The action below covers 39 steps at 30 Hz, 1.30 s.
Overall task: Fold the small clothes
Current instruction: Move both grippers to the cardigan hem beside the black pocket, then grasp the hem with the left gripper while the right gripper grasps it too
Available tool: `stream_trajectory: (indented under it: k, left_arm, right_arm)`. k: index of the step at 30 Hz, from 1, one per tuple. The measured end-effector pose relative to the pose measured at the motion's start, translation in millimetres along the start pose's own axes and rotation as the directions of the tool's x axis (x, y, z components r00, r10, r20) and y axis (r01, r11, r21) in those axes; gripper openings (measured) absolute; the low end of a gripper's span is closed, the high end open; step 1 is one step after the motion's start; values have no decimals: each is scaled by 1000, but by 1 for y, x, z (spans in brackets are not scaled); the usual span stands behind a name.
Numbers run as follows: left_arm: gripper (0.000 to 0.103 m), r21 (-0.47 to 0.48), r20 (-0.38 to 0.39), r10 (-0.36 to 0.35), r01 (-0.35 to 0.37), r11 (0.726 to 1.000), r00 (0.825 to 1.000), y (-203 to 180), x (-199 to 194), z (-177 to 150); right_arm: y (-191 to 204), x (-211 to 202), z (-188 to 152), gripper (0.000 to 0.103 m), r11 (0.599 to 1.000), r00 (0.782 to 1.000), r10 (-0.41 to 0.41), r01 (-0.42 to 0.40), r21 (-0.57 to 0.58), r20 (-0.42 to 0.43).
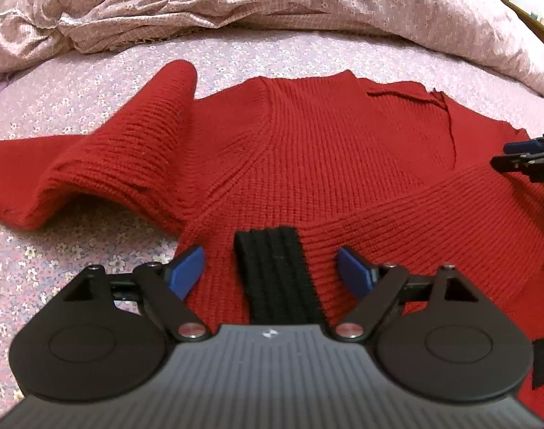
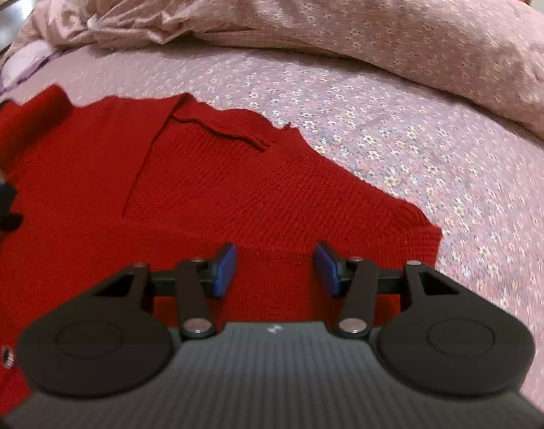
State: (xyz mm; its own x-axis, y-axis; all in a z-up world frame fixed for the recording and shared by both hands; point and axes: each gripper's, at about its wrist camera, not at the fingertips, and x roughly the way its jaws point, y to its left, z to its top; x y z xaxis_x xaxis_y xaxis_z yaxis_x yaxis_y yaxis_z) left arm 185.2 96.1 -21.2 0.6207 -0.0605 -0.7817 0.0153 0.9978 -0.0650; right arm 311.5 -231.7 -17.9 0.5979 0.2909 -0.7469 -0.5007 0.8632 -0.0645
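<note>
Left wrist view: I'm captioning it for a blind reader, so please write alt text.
An open left gripper hovers over a red knitted sweater spread on a floral bedsheet, its blue pads either side of a black ribbed band. The right gripper shows at the right edge.

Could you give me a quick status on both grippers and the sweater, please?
Left gripper open over black cuff. Right gripper open over red sweater, nothing held. Nothing in the way.

left gripper — black, blue fingers | right gripper — same, silver screws
</note>
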Motion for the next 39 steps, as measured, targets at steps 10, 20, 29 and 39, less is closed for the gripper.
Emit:
stream_trajectory:
  k: [10, 20, 29, 39]
  left_arm:
    - [88, 13, 44, -42, 41, 999, 998, 6, -5, -5]
    - [82, 35, 60, -38, 36, 999, 997, 0, -5, -1]
    - [24, 51, 115, -51, 46, 998, 992, -16, -15, 0]
    - [19, 168, 281, -21, -27, 985, 960, -43, -53, 33]
  right_arm:
    - [-15, 14, 17, 71, 998, 993, 42, -46, -32, -108]
    - [-17, 15, 17, 73, 981, 972, 142, -163, -105, -185]
    - [8, -14, -8, 19, 968, 990, 134, -139, -207, -39]
    - [1, -51, -17, 15, 999, 969, -13, 25, -47, 247]
